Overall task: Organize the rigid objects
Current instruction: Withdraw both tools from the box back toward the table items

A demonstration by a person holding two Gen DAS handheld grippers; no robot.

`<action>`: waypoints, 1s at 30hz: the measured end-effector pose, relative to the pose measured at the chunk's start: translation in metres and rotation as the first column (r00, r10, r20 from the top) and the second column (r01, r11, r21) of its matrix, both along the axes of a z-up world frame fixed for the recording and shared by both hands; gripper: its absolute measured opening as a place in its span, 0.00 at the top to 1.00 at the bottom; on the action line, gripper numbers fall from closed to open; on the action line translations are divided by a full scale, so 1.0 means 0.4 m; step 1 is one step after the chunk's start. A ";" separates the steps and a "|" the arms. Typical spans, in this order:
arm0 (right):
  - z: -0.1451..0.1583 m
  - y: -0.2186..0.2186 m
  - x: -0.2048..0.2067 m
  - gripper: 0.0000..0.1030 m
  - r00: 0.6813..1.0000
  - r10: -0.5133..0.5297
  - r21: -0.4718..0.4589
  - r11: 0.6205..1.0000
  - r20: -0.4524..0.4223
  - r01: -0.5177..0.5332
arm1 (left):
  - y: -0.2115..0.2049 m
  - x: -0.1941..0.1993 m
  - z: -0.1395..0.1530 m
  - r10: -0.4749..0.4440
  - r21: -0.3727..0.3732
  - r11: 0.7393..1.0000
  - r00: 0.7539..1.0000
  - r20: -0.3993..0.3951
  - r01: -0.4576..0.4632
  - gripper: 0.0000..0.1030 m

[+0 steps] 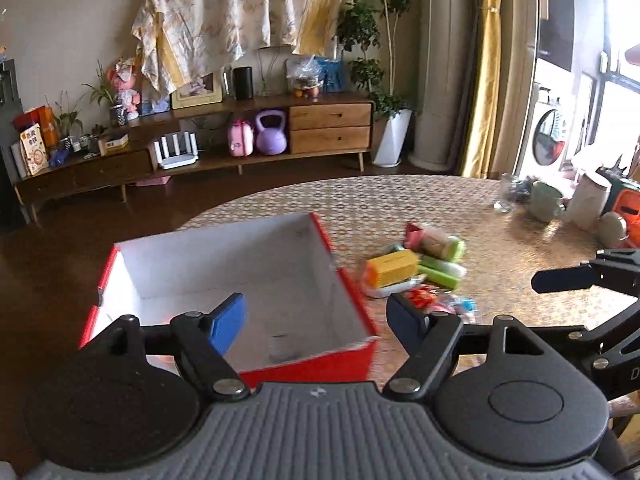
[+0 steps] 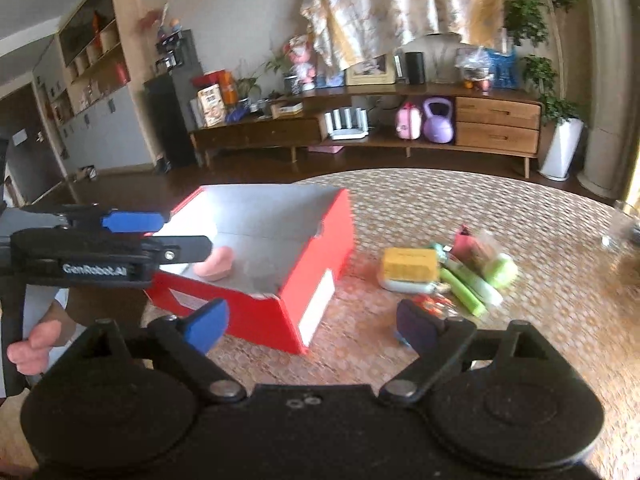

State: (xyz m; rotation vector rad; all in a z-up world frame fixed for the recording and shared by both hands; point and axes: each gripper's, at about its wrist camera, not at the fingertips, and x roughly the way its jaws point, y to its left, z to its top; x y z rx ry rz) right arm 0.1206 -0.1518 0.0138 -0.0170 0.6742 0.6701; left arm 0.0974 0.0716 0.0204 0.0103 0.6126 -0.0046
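A red box (image 1: 352, 360) with a white inside stands open on the table; it also shows in the right wrist view (image 2: 256, 316). A pink object (image 2: 216, 266) lies inside it. My left gripper (image 1: 316, 322) is open and empty above the box's near right corner; it shows from the side in the right wrist view (image 2: 160, 232). My right gripper (image 2: 312, 328) is open and empty, low over the table by the box's right corner. A pile lies right of the box: a yellow box (image 1: 392, 267) (image 2: 408, 264), green tubes (image 1: 440, 270) (image 2: 468, 284), small packets (image 2: 432, 304).
The round table (image 1: 400, 204) has a patterned gold cover. Cups (image 1: 544, 200) and a glass (image 1: 506, 196) stand at its far right edge. A wooden sideboard (image 2: 400, 128) with clutter runs along the far wall. Dark floor lies left of the table.
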 end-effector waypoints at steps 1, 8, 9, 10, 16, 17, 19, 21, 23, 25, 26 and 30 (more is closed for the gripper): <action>-0.008 -0.021 -0.005 0.07 1.000 -0.010 0.002 1.000 -0.001 0.010 | -0.013 -0.005 -0.004 -0.009 -0.003 1.000 1.000 0.004 0.009 0.21; -0.054 -0.122 -0.014 0.06 0.997 -0.071 -0.008 0.997 -0.003 0.071 | -0.105 -0.011 -0.042 -0.054 -0.024 0.998 0.998 0.027 0.055 0.19; -0.059 -0.131 -0.013 0.06 0.997 -0.077 -0.014 0.997 -0.003 0.077 | -0.116 -0.012 -0.047 -0.057 -0.027 0.998 0.998 0.031 0.058 0.19; -0.065 -0.139 -0.011 0.06 0.997 -0.080 -0.018 0.997 -0.003 0.080 | -0.127 -0.010 -0.052 -0.064 -0.034 0.997 0.997 0.035 0.065 0.19; -0.111 -0.176 0.009 0.06 0.997 -0.077 -0.058 0.995 0.023 0.078 | -0.188 0.006 -0.087 -0.119 -0.081 0.989 0.993 0.029 0.120 0.19; -0.119 -0.179 0.014 0.06 0.997 -0.074 -0.066 0.995 0.029 0.076 | -0.191 0.010 -0.094 -0.117 -0.090 0.989 0.993 0.028 0.119 0.18; -0.133 -0.186 0.024 0.06 0.997 -0.067 -0.076 0.995 0.036 0.070 | -0.202 0.026 -0.112 -0.111 -0.121 0.986 0.994 0.020 0.113 0.12; -0.148 -0.190 0.036 0.06 0.997 -0.065 -0.086 0.994 0.037 0.068 | -0.213 0.035 -0.133 -0.107 -0.140 0.984 0.994 0.019 0.108 0.06; -0.163 -0.192 0.047 0.07 0.998 -0.058 -0.101 0.993 0.038 0.062 | -0.224 0.054 -0.150 -0.112 -0.151 0.982 0.994 0.002 0.111 0.00; -0.176 -0.191 0.058 0.07 0.998 -0.047 -0.120 0.991 0.043 0.052 | -0.233 0.072 -0.167 -0.112 -0.163 0.981 0.994 -0.018 0.108 0.00; -0.182 -0.190 0.063 0.07 0.998 -0.041 -0.128 0.991 0.045 0.046 | -0.237 0.081 -0.176 -0.110 -0.166 0.981 0.994 -0.028 0.104 0.00; -0.207 -0.179 0.087 0.08 0.998 -0.012 -0.163 0.986 0.062 0.022 | -0.248 0.113 -0.208 -0.127 -0.184 0.976 0.990 -0.069 0.112 0.00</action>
